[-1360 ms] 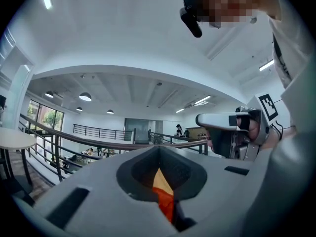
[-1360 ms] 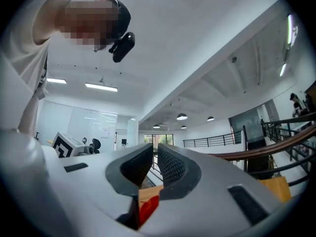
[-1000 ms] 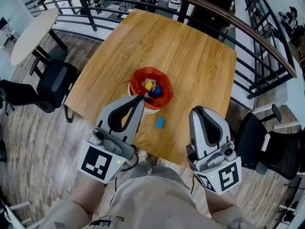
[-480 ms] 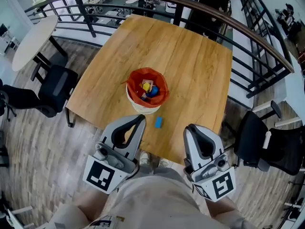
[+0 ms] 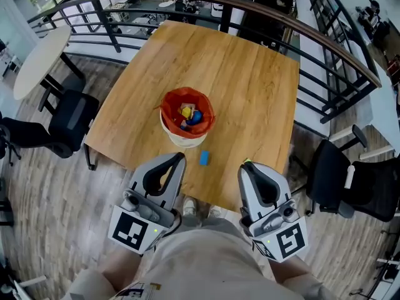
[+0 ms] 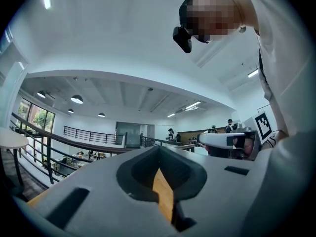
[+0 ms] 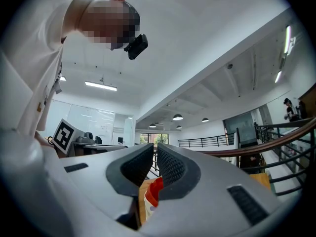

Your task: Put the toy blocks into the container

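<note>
Blue is the one toy block [image 5: 204,158] that is not yet inside. It lies on the wooden table [image 5: 250,86], close to the edge on the person's side and just beside the white container [image 5: 182,140], which has a red liner [image 5: 170,102]. A few other blocks [image 5: 190,115], yellow and blue among them, are already in the liner.

Both grippers hang in front of the person's body, near the table edge, and they point forward toward the table. The left gripper [image 5: 179,157] has its jaws together and holds nothing; through their hollow only the table wood is visible. The right gripper [image 5: 245,167] is also closed to a very narrow slit and is empty; the container [image 7: 154,194] shows beyond its jaws, not between them.

The toy block lies ahead, between the two grippers. In the head view the tip of the left gripper is nearer to it. The long side of the block seems to run from the person toward the container, so I judge that jaws coming from this side, once opened, could close across its short width.
</note>
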Motion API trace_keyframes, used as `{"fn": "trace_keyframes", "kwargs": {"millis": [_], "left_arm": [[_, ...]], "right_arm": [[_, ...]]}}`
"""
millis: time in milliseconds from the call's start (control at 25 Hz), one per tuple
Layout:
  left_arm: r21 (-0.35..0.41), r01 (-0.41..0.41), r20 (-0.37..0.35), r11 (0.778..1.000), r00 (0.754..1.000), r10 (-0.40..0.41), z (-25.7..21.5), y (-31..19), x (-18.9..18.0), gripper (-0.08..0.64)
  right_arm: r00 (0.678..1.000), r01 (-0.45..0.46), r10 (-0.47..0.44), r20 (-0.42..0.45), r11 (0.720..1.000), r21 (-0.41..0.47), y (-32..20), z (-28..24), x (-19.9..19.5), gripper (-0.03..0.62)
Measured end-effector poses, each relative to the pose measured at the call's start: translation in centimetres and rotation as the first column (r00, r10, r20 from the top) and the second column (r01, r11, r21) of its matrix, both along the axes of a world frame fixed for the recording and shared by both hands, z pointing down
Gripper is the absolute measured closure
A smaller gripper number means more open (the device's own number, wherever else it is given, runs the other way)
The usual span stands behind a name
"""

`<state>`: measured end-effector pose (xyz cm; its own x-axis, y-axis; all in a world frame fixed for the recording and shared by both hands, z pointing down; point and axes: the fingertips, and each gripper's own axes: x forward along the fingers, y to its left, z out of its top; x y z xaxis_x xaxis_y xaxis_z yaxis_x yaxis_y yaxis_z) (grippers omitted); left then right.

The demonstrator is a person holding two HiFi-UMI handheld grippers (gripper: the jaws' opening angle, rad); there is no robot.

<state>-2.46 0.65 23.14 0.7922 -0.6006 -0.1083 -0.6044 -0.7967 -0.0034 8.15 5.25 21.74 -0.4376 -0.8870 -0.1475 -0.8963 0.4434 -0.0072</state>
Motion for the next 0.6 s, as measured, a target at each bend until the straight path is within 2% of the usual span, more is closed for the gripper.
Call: {"fn": "trace_keyframes", "kwargs": {"millis": [120, 200, 280, 360, 520, 600], "left_arm": [[0.0, -0.013, -0.003, 1.0, 1.0, 0.013, 0.1, 0.1, 0.5, 0.548], [0.0, -0.026, 0.005, 1.0, 1.0, 0.026, 0.4, 0.1, 1.0, 0.548], [-0.031, -0.033, 0.026, 0.999, 0.999, 0.033, 1.3, 0.0, 1.5, 0.548], [-0.055, -0.037, 0.036, 0.998, 0.999, 0.039, 2.0, -0.1, 2.1, 0.548], [-0.048, -0.064, 0.025, 0.997, 0.998, 0.065, 2.1, -0.4, 3.6, 0.548], [-0.081, -0.079, 0.043, 0.994, 0.996, 0.083, 2.9, -0.5, 4.5, 0.548]], "right_arm": [[0.998, -0.042, 0.041, -0.045, 0.999, -0.008, 0.0, 0.4, 0.6, 0.557], [0.985, -0.084, 0.084, -0.151, 0.996, 0.007, -0.1, 1.0, 0.7, 0.557], [0.968, -0.106, 0.107, -0.227, 0.994, 0.014, -0.1, 1.6, 0.7, 0.557], [0.965, -0.122, 0.119, -0.234, 0.993, 0.002, -0.1, 2.1, 1.0, 0.557], [0.954, -0.183, 0.174, -0.244, 0.983, -0.017, -0.2, 2.9, 2.6, 0.557], [0.951, -0.215, 0.201, -0.235, 0.976, -0.033, -0.5, 3.3, 3.7, 0.555]]}}
